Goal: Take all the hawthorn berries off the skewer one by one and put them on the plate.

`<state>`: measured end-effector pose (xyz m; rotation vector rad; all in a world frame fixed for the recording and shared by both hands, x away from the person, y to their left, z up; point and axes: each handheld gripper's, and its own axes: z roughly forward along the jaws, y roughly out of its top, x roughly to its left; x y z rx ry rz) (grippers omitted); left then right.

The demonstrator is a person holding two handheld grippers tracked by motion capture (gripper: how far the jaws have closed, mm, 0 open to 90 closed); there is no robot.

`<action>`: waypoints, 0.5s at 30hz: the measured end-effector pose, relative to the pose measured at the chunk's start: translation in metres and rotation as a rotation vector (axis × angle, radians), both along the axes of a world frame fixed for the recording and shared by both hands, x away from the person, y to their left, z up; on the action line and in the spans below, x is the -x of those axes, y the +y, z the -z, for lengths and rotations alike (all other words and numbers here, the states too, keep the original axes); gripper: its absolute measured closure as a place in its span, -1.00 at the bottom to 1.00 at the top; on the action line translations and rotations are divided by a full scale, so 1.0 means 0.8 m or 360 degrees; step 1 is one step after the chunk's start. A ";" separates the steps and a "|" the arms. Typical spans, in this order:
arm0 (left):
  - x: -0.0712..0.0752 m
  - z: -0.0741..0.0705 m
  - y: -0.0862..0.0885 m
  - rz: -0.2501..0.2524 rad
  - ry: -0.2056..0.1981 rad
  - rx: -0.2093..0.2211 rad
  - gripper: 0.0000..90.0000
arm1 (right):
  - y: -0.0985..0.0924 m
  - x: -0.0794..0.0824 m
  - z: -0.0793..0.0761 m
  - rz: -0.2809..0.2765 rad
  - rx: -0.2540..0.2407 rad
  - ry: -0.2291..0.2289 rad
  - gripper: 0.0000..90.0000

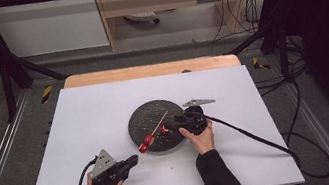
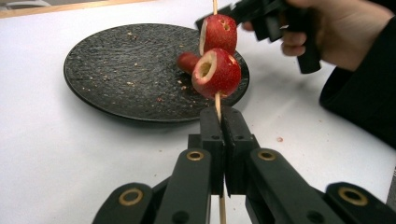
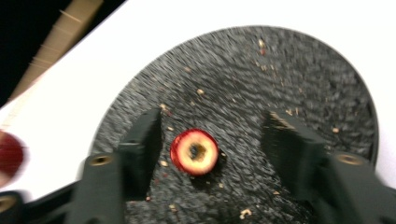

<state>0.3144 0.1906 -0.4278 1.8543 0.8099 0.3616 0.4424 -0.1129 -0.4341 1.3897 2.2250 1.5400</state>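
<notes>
A thin wooden skewer [image 2: 217, 101] carries two cored red fruits [image 2: 216, 72], and my left gripper [image 2: 220, 114] is shut on its lower end. Seen from above, that gripper [image 1: 134, 160] sits at the front left of the table, and the skewer [image 1: 160, 122] slants up over the black round plate [image 1: 148, 113]. A third cored red fruit [image 3: 194, 151] lies loose on the plate [image 3: 280, 70]. My right gripper [image 3: 215, 123] hangs open over it, a jaw on either side and neither touching. In the high view the right gripper [image 1: 177, 124] is at the plate's right rim.
The plate rests on a white sheet [image 1: 94, 109] covering a wooden table [image 1: 148, 70]; crumbs dot the plate. A grey three-cornered plate [image 1: 198, 102] lies just right of the black plate. Cables trail off the right side.
</notes>
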 end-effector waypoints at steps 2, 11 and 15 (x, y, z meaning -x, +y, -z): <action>0.000 0.000 0.000 0.0001 0.0002 -0.0002 0.96 | -0.002 0.006 -0.008 -0.0025 -0.0024 -0.0038 -0.43; 0.000 0.001 -0.003 0.0001 0.0003 -0.0005 0.96 | -0.007 0.036 -0.027 -0.0145 -0.0048 -0.0068 -0.88; 0.001 0.002 -0.005 0.0012 0.0003 -0.0010 0.96 | -0.006 0.047 -0.028 -0.0166 -0.0084 -0.0059 -0.90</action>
